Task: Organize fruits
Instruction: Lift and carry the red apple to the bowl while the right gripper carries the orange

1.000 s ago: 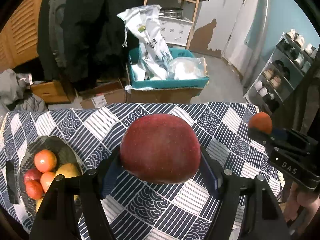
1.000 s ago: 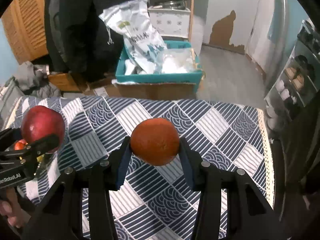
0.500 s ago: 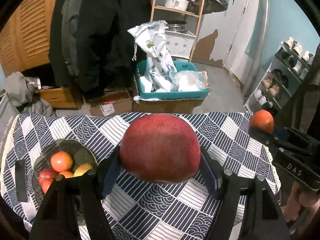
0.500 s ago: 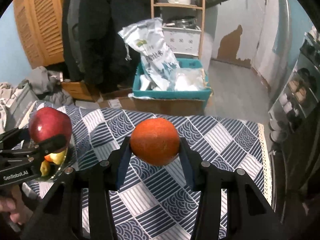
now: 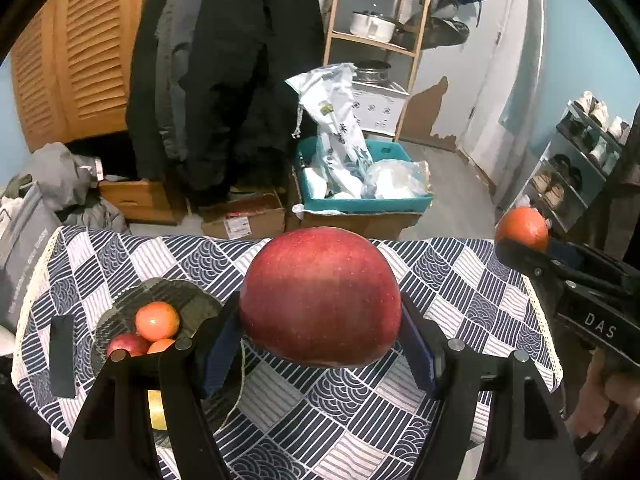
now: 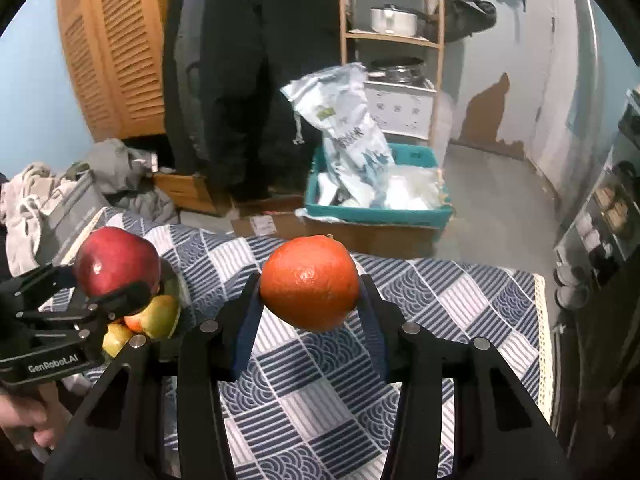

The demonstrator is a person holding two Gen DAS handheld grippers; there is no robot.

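My left gripper (image 5: 320, 340) is shut on a big red apple (image 5: 320, 296), held in the air above the patterned tablecloth (image 5: 360, 412). The right gripper (image 6: 310, 304) is shut on an orange (image 6: 310, 282), also lifted over the cloth. Each wrist view catches the other hand: the orange (image 5: 522, 227) at the right edge, the apple (image 6: 117, 261) at the left. A dark glass bowl (image 5: 168, 292) on the table's left holds an orange fruit (image 5: 157, 321), a red apple (image 5: 127, 346) and yellowish fruit (image 6: 160, 316), partly hidden by the fingers.
A dark flat object (image 5: 62, 356) lies left of the bowl. Beyond the table's far edge stand cardboard boxes (image 5: 244, 220), a teal crate (image 5: 360, 196) with bags, hanging dark coats (image 5: 224, 80), a wooden shelf (image 5: 380, 40) and a shoe rack (image 5: 580, 168) at right.
Both grippers have risen and drawn back with their fruit still held. The table and bowl look lower and farther off, and more of the room shows above.
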